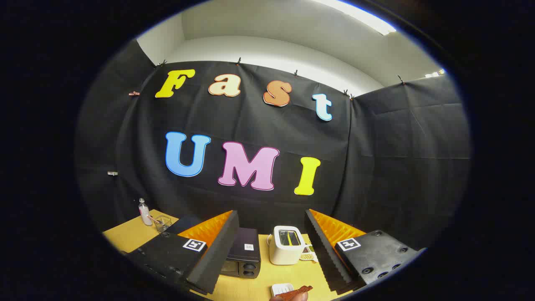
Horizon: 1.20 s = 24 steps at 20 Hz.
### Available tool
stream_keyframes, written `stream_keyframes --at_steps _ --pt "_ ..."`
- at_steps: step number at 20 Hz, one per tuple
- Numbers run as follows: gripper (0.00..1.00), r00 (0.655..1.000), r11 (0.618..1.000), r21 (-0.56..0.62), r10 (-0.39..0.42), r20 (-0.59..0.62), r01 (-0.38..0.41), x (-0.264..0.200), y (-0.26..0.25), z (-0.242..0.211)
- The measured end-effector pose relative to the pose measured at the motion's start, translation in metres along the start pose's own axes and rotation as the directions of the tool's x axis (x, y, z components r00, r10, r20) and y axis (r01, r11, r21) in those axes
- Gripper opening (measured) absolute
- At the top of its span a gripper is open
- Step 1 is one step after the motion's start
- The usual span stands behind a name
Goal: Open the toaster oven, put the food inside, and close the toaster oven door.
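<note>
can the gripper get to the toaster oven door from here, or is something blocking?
Probably yes. The gripper is open and holds nothing. The black toaster oven sits just ahead, partly behind one finger, its door side facing the fingers. The white toaster stands apart beside it, so the approach looks free.

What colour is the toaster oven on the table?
Black, in the gripper view: the toaster oven sits beyond the open gripper, by a white toaster.

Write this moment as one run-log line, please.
gripper: open, raised | oven: door shut | toaster: beside oven | food: near, on table
</note>
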<state>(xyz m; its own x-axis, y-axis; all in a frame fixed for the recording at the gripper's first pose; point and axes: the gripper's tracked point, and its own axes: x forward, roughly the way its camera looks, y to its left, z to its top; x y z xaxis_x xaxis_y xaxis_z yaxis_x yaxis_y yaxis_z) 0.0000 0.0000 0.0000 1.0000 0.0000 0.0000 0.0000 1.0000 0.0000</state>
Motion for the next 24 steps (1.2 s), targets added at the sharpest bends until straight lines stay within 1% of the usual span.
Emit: stream_keyframes --at_steps 6,11,15,19,22,24 --pt "0.97 1.0 0.999 0.043 0.006 -0.01 -0.005 -0.002 0.002 -0.005" --pt "0.97 1.0 0.996 0.09 0.027 -0.015 -0.026 -0.001 0.011 -0.006" --pt "0.97 0.998 0.993 0.104 0.051 -0.022 -0.049 -0.003 0.019 -0.009" --pt "0.97 0.998 0.992 0.109 0.059 -0.012 -0.057 -0.003 0.024 -0.006" --pt "0.97 0.997 0.989 0.131 0.076 -0.027 -0.072 -0.004 0.033 -0.016" --pt "0.97 0.993 0.981 0.165 0.112 -0.05 -0.102 -0.003 0.051 -0.026"
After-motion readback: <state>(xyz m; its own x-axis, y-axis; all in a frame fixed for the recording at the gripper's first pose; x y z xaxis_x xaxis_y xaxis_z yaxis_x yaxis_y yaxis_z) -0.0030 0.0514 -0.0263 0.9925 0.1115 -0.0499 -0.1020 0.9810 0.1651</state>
